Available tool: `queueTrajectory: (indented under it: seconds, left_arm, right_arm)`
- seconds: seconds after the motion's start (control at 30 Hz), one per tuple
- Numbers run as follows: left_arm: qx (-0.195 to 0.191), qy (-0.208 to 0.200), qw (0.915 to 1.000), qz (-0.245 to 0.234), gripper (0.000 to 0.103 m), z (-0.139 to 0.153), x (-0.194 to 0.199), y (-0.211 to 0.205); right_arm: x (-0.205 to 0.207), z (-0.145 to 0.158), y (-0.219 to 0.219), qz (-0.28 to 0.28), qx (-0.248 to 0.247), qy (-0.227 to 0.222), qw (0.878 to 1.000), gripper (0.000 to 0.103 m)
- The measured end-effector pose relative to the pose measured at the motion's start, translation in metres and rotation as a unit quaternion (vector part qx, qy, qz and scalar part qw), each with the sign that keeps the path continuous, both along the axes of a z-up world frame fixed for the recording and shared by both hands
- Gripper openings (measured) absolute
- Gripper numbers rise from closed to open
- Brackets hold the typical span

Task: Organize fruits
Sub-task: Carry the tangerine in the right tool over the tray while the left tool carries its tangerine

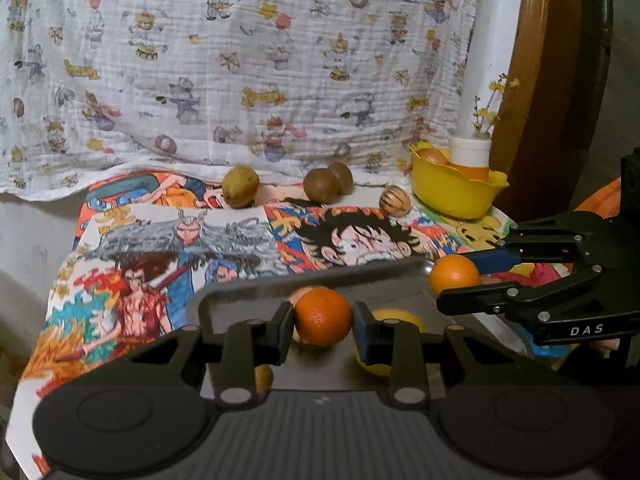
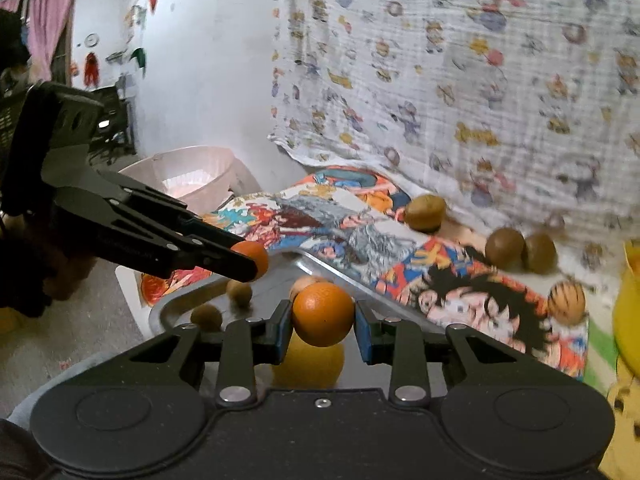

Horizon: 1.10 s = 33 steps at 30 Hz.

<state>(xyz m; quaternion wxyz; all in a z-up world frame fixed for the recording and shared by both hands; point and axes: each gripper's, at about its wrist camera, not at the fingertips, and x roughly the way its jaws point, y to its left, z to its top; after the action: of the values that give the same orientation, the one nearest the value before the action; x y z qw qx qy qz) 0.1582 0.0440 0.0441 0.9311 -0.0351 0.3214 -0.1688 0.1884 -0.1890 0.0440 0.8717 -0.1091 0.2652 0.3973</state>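
left tongs (image 1: 323,326) are clenched on an orange (image 1: 323,316), pads pressing both its sides, held above the metal tray (image 1: 240,292). right tongs (image 2: 323,328) likewise grip a second orange (image 2: 323,314) over the tray's far end. three kiwis (image 1: 320,186) lie behind on the tabletop (image 1: 240,236).

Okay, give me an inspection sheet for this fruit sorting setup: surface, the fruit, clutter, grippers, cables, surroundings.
Surface: cartoon-print cloth under a metal tray.
Job's things: three brown fruits by the back drape; striped fruit; yellow fruit in the tray.
Clutter: yellow bowl holding a white cup.
Grippers: left hand-held gripper shut on an orange; right hand-held gripper shut on another orange.
Cables: nothing seen.
Surroundings: printed drape, pale tub.
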Motion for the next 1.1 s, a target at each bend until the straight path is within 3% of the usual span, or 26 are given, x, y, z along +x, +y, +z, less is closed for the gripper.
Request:
queueTrajectory:
  seconds: [0.47, 1.1]
  left_arm:
    - [0.005, 0.016, 0.9998, -0.010, 0.035, -0.023, -0.029, -0.017]
    - [0.035, 0.048, 0.9981, -0.016, 0.035, -0.036, -0.030, -0.030]
  right_arm:
    - [-0.024, -0.035, -0.014, -0.038, -0.005, 0.064, 0.997, 0.035]
    - [-0.017, -0.051, -0.005, -0.046, -0.023, 0.100, 0.994, 0.035]
